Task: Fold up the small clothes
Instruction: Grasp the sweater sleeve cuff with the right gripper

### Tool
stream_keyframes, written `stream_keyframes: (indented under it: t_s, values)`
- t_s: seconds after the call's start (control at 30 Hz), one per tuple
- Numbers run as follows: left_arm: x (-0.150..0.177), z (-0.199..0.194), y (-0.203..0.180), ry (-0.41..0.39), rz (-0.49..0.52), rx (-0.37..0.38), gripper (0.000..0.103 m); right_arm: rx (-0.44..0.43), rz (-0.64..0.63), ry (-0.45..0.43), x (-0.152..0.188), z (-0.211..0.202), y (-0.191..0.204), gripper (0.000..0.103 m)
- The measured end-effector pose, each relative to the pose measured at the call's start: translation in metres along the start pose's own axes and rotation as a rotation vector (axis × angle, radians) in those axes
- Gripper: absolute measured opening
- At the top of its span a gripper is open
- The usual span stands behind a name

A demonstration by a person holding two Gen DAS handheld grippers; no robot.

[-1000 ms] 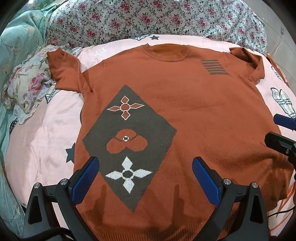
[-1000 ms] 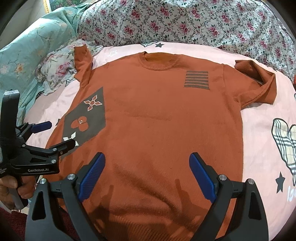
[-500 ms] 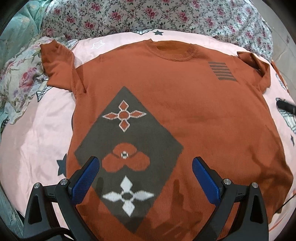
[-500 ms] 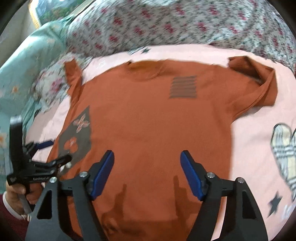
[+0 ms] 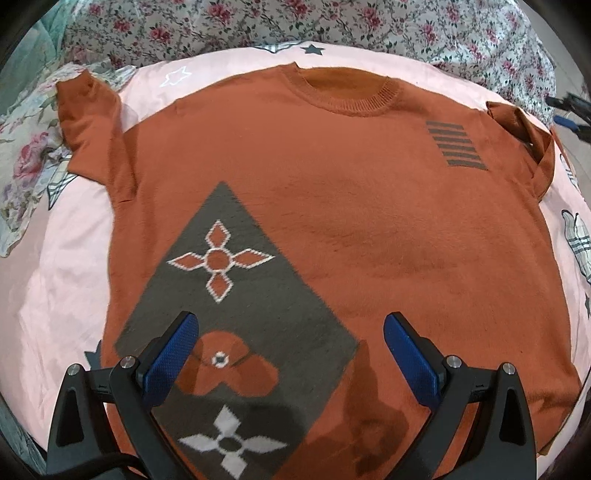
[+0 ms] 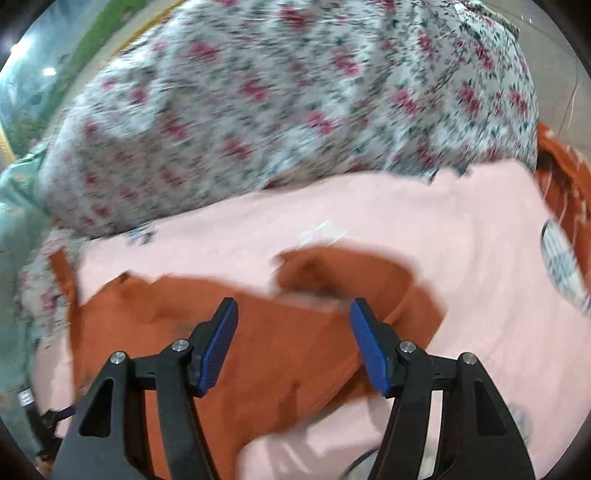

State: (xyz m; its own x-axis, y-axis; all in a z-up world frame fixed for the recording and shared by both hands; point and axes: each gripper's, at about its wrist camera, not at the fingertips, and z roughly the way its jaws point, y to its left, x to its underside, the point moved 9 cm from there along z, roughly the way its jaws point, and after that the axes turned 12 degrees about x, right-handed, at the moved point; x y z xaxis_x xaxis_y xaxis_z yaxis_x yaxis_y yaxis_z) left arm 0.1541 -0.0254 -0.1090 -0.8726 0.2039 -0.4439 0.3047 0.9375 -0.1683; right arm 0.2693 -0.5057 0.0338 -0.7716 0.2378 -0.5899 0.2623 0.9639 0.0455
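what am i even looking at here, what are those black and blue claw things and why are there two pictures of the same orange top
The claws are two hand-held grippers; a person holds one in each hand, and there is no robot arm. Each carries a fisheye camera looking forward along its two fingers, hence the two round, bulging pictures.

One picture comes from the left gripper. It looks down on an orange sweater spread flat, front up, on a pink bedsheet, with a floral quilt bunched behind it. The sweater has a grey diamond panel and a small striped patch.

The other comes from the right gripper. It is blurred by motion and is aimed at the sweater's sleeve on that side.

Both grippers stand open and hold nothing. The sweater is not yet folded.
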Motion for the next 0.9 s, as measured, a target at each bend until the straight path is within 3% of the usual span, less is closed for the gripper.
stream_keyframes:
  t_s: [0.2,0.4,0.43,0.47,0.5,0.77,0.9]
  values:
    - [-0.004,0.014,0.002,0.035,-0.004,-0.021,0.101,-0.058,-0.125,0.086,-0.034,0.053,-0.008,0.064]
    - [-0.006,0.021,0.002,0.052,-0.016,-0.01,0.101,-0.148,-0.258,0.248,-0.015,0.092,0.014,0.064]
    - [-0.006,0.021,0.0,0.052,-0.011,-0.008,0.101,-0.153,-0.267,0.259,-0.01,0.093,0.016,0.055]
    - [-0.006,0.021,-0.001,0.049,-0.007,-0.003,0.101,-0.145,-0.273,0.257,-0.007,0.093,0.017,0.039]
    - [-0.006,0.021,-0.002,0.048,-0.004,0.001,0.101,-0.135,-0.264,0.251,-0.006,0.092,0.017,0.006]
    - [-0.003,0.016,-0.015,0.016,0.001,0.054,0.101,-0.087,-0.264,0.156,0.006,0.06,0.045,0.004]
    - [0.001,0.008,-0.013,-0.005,-0.019,0.072,0.101,-0.159,-0.177,0.11,0.0,0.041,0.065,0.004]
